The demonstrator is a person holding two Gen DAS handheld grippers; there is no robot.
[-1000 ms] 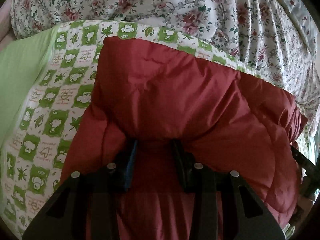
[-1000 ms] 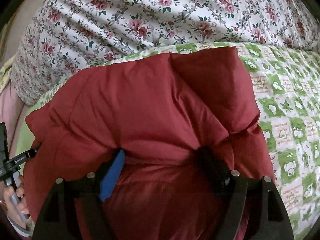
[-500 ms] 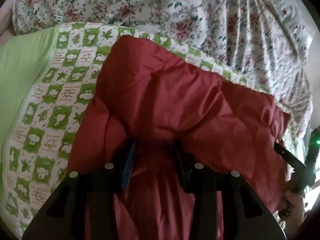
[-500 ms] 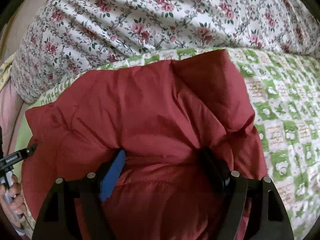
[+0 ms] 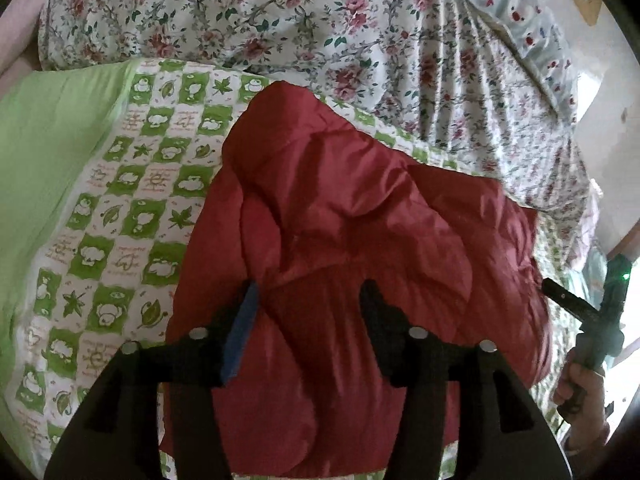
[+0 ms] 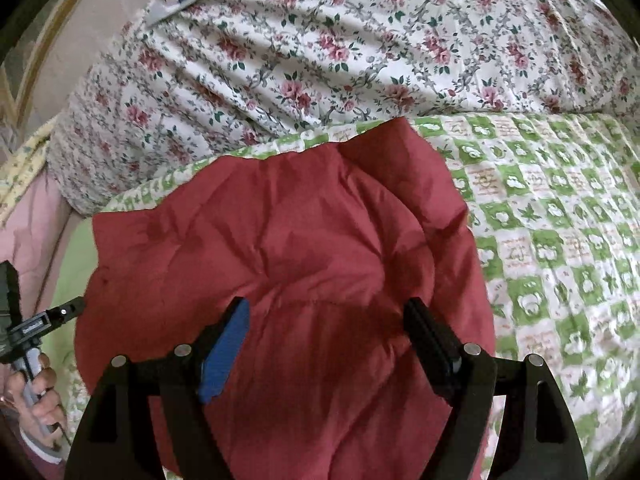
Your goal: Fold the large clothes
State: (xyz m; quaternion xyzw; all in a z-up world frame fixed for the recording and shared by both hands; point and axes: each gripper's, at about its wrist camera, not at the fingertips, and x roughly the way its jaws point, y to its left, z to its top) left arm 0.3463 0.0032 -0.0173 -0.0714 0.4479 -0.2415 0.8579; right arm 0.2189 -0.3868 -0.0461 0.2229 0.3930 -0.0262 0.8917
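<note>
Left wrist view: the left gripper [image 5: 308, 300] is seen over the red jacket [image 5: 360, 248], jaws apart with padded cloth bulging between them; whether any is gripped cannot be told. The jacket lies bunched on the green checked quilt [image 5: 120, 200], its far edge just short of the floral bedding [image 5: 320, 20]. To the jacket's right, the right gripper [image 6: 326, 316] is likewise held over it with jaws spread and nothing clamped. A lopsided fold is judged the main risk: slick, puffy cloth could spring back or slide on the quilt if it is pressed unevenly.
</note>
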